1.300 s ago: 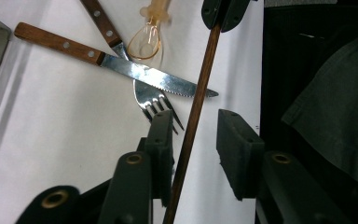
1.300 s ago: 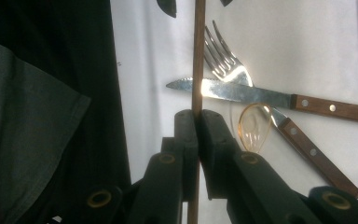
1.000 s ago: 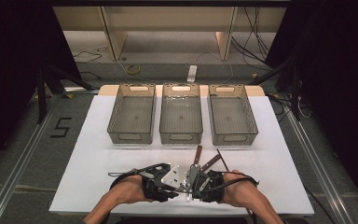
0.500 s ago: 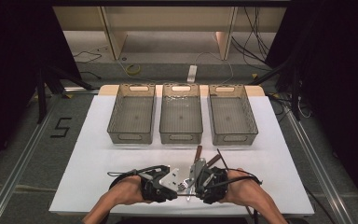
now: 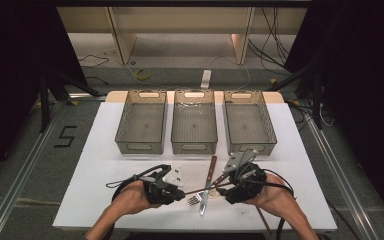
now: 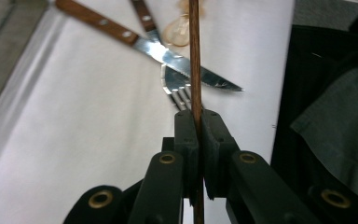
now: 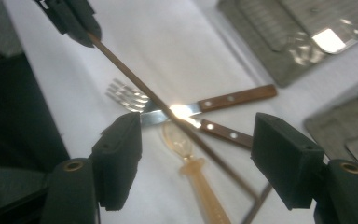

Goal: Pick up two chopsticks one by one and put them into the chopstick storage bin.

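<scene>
The chopstick [image 6: 195, 56] is sitting clamped in my left gripper [image 6: 196, 122], slanting above the knife [image 6: 142, 43] and fork [image 6: 176, 86] near the table's [image 5: 105, 165] front edge. My right gripper [image 7: 196, 140] is opening, jaws apart, apparently holding nothing.

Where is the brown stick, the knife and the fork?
Brown stick [image 6: 195, 56], left gripper view, the middle of its shaft above the claw.
Knife [image 7: 235, 98], right gripper view, on its wooden handle.
Fork [image 7: 126, 97], right gripper view, on its metal prongs.
</scene>
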A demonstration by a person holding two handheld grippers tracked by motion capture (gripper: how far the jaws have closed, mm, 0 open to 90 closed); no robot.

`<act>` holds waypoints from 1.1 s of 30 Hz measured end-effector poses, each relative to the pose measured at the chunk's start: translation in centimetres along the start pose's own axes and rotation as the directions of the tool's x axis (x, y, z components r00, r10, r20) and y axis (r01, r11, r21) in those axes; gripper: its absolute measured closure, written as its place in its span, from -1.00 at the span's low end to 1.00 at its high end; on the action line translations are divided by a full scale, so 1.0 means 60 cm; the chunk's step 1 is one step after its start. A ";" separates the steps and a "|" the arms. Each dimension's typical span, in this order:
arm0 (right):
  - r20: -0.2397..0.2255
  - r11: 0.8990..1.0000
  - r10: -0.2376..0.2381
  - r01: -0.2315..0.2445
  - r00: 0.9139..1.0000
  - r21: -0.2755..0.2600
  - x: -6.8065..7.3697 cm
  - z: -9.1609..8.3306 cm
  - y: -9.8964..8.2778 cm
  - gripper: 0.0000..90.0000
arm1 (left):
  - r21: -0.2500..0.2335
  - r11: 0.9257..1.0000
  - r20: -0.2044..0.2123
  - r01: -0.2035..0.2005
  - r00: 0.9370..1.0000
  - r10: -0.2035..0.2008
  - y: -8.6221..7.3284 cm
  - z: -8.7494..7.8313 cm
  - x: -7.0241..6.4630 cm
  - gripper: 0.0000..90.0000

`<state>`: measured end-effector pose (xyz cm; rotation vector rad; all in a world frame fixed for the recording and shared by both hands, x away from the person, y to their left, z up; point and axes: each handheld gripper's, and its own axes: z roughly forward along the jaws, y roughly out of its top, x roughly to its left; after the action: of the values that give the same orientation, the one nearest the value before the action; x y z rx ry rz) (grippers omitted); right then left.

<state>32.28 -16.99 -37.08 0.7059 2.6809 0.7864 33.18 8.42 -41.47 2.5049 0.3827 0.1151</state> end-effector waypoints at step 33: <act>0.113 0.926 0.378 -0.375 0.919 -0.046 -0.043 0.014 -0.159 -0.53 | -0.271 0.912 -0.235 0.308 0.897 -0.373 -0.033 -0.116 0.117 0.90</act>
<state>31.17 -25.01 -42.84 1.2464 2.4538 0.8301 38.25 15.87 -36.95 2.1586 0.8742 0.3572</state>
